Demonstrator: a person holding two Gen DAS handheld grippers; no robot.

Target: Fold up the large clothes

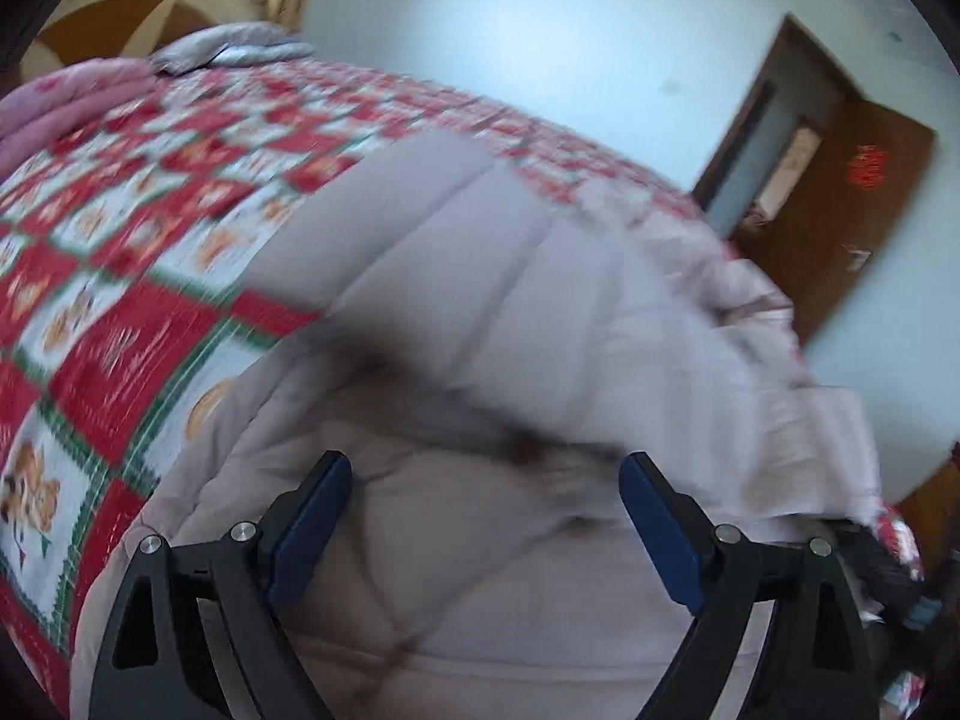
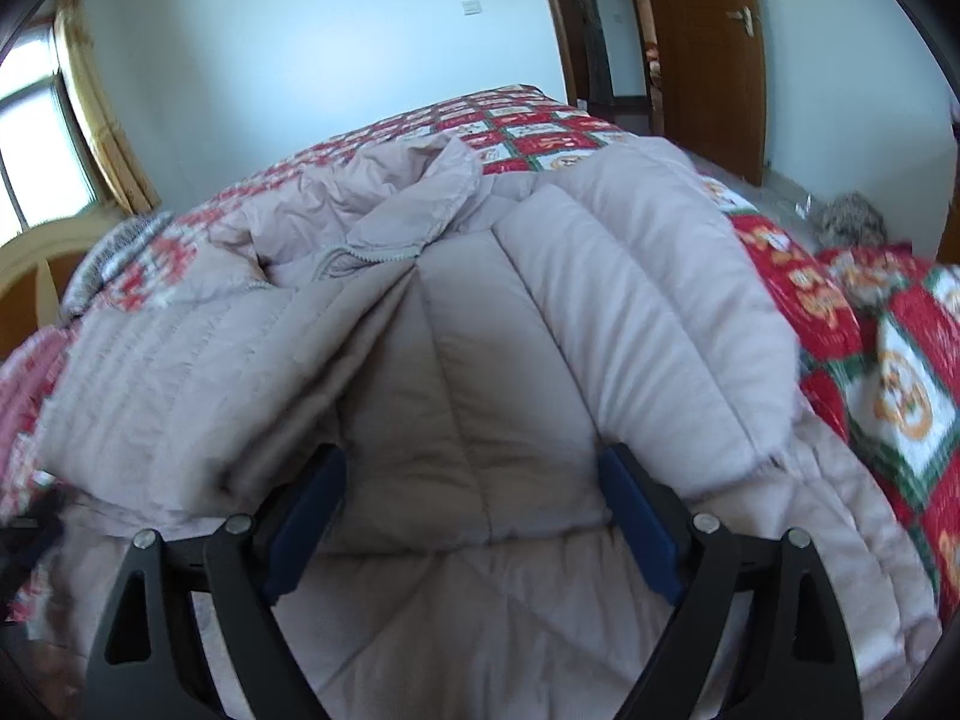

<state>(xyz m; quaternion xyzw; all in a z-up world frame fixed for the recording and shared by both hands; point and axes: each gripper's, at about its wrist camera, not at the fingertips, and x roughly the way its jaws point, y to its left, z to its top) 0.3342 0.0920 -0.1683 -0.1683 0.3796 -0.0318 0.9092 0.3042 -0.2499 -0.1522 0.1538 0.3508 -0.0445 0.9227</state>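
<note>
Blue-padded and black-framed, the left gripper (image 1: 486, 480) is standing with its jaws wide apart above the pale pinkish-grey padded coat (image 1: 456, 276), nothing clamped between the pads; the view is smeared, so it is not possible to tell whether the fingertips are touching the cloth. The right gripper (image 2: 471, 474) is likewise gaping wide, its blue pads (image 2: 636, 516) flanking a quilted panel of the coat (image 2: 468, 372) without pinching it, a puffy folded sleeve bulging just beside its right finger. The coat is lying spread across the bed, both sleeves folded inward over the body and the collar crumpled at the far end. Under it, a red, white and green checked quilt (image 2: 900, 396) is covering the bed. Beyond, a brown wooden door (image 2: 702, 60) is standing open in the pale blue wall (image 2: 300, 60), and a curtained window (image 2: 36, 138) is letting in daylight.
</note>
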